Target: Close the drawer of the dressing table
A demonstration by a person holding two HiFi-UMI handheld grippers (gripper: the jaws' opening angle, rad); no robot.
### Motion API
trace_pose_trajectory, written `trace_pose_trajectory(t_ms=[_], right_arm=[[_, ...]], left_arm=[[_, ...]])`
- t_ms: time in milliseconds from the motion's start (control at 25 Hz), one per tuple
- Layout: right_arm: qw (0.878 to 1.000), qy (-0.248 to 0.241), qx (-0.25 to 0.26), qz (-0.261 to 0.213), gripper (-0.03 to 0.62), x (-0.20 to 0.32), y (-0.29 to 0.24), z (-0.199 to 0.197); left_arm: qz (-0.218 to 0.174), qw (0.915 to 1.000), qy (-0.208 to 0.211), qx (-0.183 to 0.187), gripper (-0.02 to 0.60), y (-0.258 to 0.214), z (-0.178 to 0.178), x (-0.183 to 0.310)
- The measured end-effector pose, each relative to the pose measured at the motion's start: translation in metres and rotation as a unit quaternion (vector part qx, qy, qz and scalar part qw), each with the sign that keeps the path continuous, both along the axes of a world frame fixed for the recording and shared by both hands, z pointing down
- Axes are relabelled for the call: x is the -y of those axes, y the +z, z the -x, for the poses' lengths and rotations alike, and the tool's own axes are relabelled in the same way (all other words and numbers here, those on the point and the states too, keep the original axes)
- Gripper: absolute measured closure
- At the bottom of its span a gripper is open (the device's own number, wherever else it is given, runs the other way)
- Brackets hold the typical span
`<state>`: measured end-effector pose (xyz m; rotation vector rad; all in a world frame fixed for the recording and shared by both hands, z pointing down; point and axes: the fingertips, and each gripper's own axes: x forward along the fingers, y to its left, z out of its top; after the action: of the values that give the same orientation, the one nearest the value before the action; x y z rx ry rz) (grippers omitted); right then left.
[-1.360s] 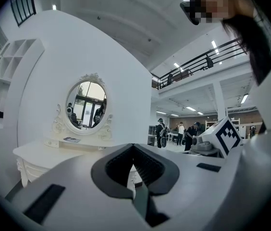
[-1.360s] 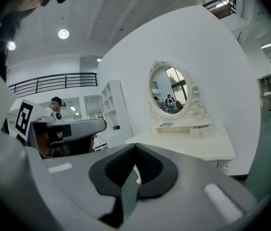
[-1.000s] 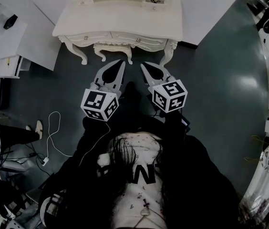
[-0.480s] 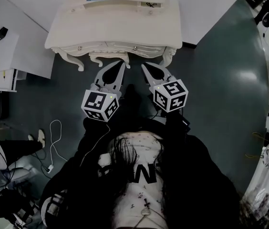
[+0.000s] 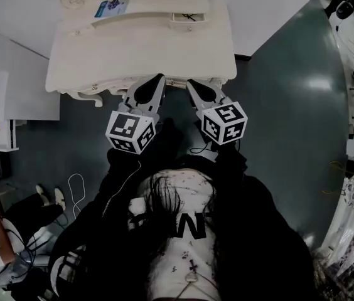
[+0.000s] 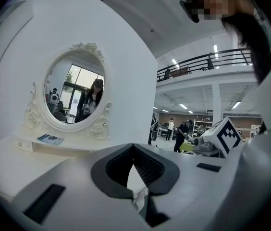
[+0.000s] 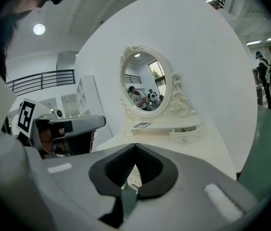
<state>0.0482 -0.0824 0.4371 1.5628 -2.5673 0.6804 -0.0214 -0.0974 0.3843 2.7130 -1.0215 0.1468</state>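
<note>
An open hall used as a lab. The dressing table (image 5: 139, 49) backs onto a freestanding wall (image 6: 126, 47). Far right are a railed balcony (image 6: 207, 61), strip lights (image 6: 182, 106) and workers (image 6: 179, 136).

The head view looks steeply down from above the person onto the cream carved wooden dressing table (image 5: 139, 49). The left gripper (image 5: 157, 80) and right gripper (image 5: 191, 83) show just below the table in that picture. The left gripper view sits low behind its own jaws and faces almost level across the tabletop to the oval white-framed mirror (image 6: 73, 93). The right gripper view faces the same mirror from further right. All three views share the tabletop, and each gripper view catches the other gripper's black-and-white marker cube (image 6: 227, 134).
</note>
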Motion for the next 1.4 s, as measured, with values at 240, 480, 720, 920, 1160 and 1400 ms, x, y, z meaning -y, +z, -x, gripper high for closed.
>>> trace_pose_trajectory(t_ms=[240, 480, 720, 920, 1160, 1400], right_arm=[[1.0, 0.022, -0.005, 0.018, 0.586, 0.05, 0.011, -0.002], [0.998, 0.042, -0.016, 0.037, 0.586, 0.083, 0.023, 0.003], [0.996, 0.068, -0.033, 0.052, 0.585, 0.099, 0.03, -0.003], [0.994, 0.08, -0.041, 0.065, 0.585, 0.103, 0.03, -0.01], [0.993, 0.087, -0.043, 0.069, 0.586, 0.114, 0.034, -0.014], [0.993, 0.073, -0.044, 0.078, 0.585, 0.133, 0.042, -0.021]], left_arm=[[0.01, 0.9998, 0.016, 0.007, 0.581, 0.014, 0.002, 0.059], [0.022, 0.9992, 0.032, 0.001, 0.581, 0.027, 0.005, 0.102], [0.033, 0.9977, 0.059, -0.01, 0.581, 0.037, 0.001, 0.119], [0.045, 0.997, 0.06, -0.023, 0.581, 0.039, 0.002, 0.124], [0.047, 0.997, 0.055, -0.027, 0.581, 0.041, 0.007, 0.133], [0.057, 0.9977, 0.029, -0.021, 0.581, 0.047, 0.015, 0.145]])
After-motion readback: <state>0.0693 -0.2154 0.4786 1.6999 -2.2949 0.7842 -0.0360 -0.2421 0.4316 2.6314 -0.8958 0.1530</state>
